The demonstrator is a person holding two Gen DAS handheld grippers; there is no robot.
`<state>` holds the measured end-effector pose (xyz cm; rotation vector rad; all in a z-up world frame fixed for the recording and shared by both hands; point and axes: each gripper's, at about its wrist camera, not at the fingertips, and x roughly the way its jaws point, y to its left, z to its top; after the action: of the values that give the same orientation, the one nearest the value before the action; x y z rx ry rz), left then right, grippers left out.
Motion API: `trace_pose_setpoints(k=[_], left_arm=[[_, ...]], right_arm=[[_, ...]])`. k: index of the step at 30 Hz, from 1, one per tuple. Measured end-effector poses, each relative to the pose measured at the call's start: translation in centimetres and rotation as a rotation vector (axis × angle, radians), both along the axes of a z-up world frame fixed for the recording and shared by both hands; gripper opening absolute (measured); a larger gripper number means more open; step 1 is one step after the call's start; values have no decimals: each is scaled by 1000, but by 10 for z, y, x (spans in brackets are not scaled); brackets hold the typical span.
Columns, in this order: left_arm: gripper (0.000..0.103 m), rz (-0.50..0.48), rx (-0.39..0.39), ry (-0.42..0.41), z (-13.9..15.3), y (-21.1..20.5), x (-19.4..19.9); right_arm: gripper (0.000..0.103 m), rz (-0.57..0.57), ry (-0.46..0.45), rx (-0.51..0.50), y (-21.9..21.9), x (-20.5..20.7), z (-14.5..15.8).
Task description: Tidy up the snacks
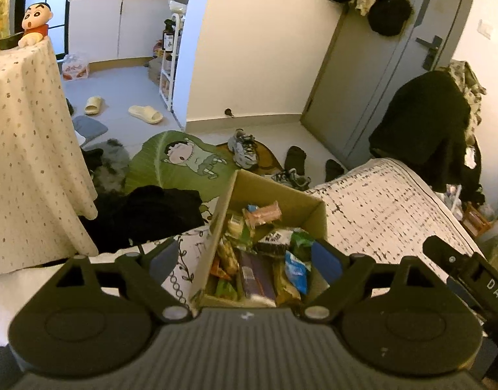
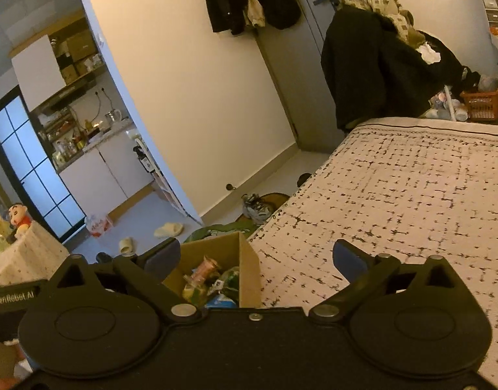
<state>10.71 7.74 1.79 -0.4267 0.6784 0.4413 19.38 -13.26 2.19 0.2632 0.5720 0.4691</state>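
Note:
An open cardboard box (image 1: 294, 195) stands at the edge of the bed, filled with several wrapped snacks. Among them are a pink packet (image 1: 263, 214), a blue packet (image 1: 296, 269), a purple bar (image 1: 253, 276) and a dark packet with white print (image 1: 275, 240). My left gripper (image 1: 245, 258) hovers over the box, open, with nothing between its blue pads (image 1: 327, 260). My right gripper (image 2: 255, 256) is open wide and empty too; the same box (image 2: 216, 248) shows by its left finger, and the bed cover lies under its right finger.
The patterned bed cover (image 1: 379, 208) stretches right of the box. Left of it lie black clothes (image 1: 157, 214) and a green cushion (image 1: 177, 162). A cloth-draped table (image 1: 27, 130) carries a doll (image 1: 35, 24). Shoes (image 1: 244, 149) and slippers (image 1: 145, 114) litter the floor. A coat-covered chair (image 1: 421, 123) stands by the door.

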Motion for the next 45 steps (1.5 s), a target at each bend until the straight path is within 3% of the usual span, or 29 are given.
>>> trace_pose_setpoints(k=[6, 25, 34, 45], left_arm=[[88, -50, -11, -35, 6, -5, -18], [90, -149, -48, -55, -4, -9, -71], [93, -200, 5, -80, -6, -17, -80], [93, -291, 84, -109, -17, -33, -92]], right_arm=[[103, 18, 46, -16, -27, -23, -13], [103, -16, -19, -103, -55, -83, 4], [103, 12, -3, -124, -61, -100, 1], [103, 41, -64, -172, -73, -120, 13]])
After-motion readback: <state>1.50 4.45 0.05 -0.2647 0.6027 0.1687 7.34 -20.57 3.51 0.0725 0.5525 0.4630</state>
